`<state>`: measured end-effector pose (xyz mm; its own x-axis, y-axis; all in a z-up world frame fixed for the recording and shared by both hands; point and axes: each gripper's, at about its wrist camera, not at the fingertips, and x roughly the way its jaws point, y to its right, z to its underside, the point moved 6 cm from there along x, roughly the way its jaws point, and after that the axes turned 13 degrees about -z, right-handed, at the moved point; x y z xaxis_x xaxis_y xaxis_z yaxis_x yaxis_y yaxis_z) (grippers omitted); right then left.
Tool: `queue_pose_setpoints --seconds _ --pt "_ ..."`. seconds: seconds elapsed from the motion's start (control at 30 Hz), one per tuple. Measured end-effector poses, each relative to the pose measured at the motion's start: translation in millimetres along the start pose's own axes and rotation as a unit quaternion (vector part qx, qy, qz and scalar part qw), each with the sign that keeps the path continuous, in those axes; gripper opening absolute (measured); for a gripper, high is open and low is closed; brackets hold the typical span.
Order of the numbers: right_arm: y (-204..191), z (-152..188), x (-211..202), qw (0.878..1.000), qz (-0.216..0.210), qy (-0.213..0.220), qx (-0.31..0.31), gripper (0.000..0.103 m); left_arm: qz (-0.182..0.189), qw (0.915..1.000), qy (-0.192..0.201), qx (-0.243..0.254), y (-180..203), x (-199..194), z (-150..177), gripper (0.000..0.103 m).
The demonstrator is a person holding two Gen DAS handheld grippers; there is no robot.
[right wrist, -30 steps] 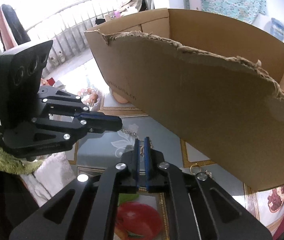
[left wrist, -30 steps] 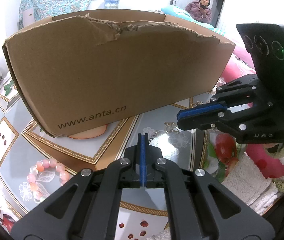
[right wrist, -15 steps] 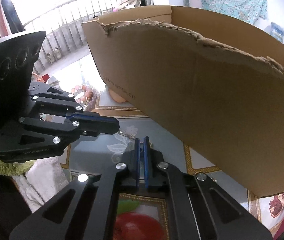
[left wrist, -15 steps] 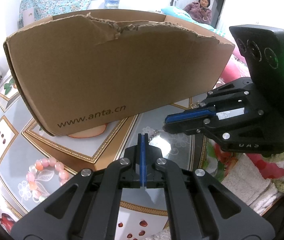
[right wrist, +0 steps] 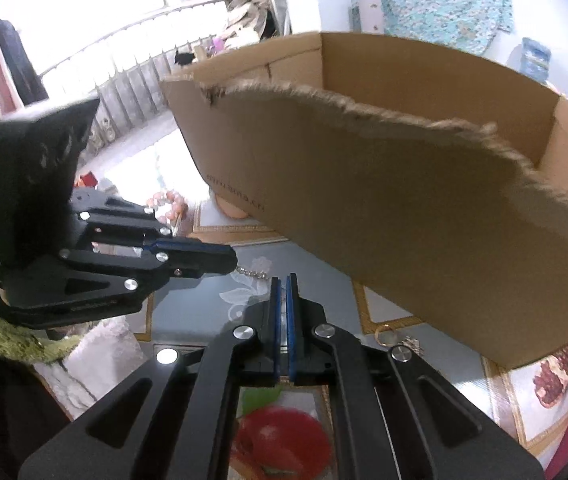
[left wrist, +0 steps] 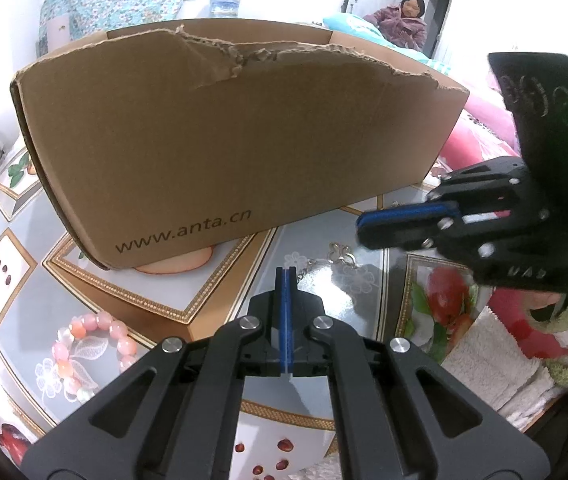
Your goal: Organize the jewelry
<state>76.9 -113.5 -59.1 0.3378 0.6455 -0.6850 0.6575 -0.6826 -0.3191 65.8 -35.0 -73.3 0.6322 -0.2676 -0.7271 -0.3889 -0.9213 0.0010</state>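
- Left wrist view: my left claw [left wrist: 286, 276] was closed, pads flush; the chain [left wrist: 336, 252] began at its tip and ran toward 1 o'clock.
- My right claw [left wrist: 362, 230], all but closed, hovered by the chain's far end; I could not tell whether either claw pinched it.
- The box [left wrist: 243, 140] stood at 12 o'clock.

One box [left wrist: 235, 148], one bead bracelet [left wrist: 87, 354], two claws [left wrist: 286, 274] [right wrist: 284, 280]

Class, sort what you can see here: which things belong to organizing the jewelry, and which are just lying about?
For the job: silver chain, pink bead bracelet, gold hoop, cardboard box.
Lying about: white towel, patterned tablecloth.
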Motion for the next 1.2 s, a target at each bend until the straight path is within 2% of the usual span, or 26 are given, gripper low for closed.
queue_pose_setpoints --seconds 0.27,0.37,0.4,0.43,0.47,0.57,0.63,0.77,1.03,1.2 --pt "2.3 1.3 -19.3 0.999 0.005 0.036 0.041 0.003 -0.002 1.0000 0.010 0.001 -4.3 -12.6 -1.4 0.000" --pt "5.1 4.4 -22.1 0.996 -0.003 0.049 0.071 0.006 -0.009 1.0000 0.002 -0.002 -8.2 -13.2 -0.5 0.001" --pt "5.3 6.1 -23.4 0.995 -0.005 0.055 0.079 0.012 -0.007 0.9999 -0.001 -0.008 -11.7 -13.9 1.4 0.003" --pt "5.0 7.5 -24.7 0.994 -0.006 0.061 0.086 0.018 -0.006 0.9999 0.001 -0.014 -14.5 -15.9 1.6 0.011" --pt "4.2 9.8 -25.6 0.993 -0.010 0.067 0.093 0.019 -0.005 0.9998 0.003 -0.017 -15.9 -17.7 1.3 0.019" --pt "1.4 17.5 -26.7 0.991 -0.017 0.076 0.106 0.020 0.013 0.9995 0.023 -0.019 -14.6 -30.8 -1.8 0.025" --pt "-0.3 23.2 -23.3 0.990 -0.021 0.075 0.114 0.020 0.029 0.9991 0.030 -0.005 -6.0 -35.1 -3.9 0.026" --pt "0.8 31.8 -19.4 0.990 -0.025 0.073 0.120 0.020 0.039 0.9985 0.016 0.033 17.6 -27.9 -2.8 0.026" --pt "6.9 40.3 -23.0 0.985 -0.055 0.095 0.130 0.020 0.023 0.9947 -0.015 0.099 31.6 -1.9 -6.5 0.026" --pt "11.7 43.9 -18.0 0.982 -0.074 0.102 0.139 0.020 0.014 0.9900 -0.017 0.139 39.3 7.2 -13.0 0.026"
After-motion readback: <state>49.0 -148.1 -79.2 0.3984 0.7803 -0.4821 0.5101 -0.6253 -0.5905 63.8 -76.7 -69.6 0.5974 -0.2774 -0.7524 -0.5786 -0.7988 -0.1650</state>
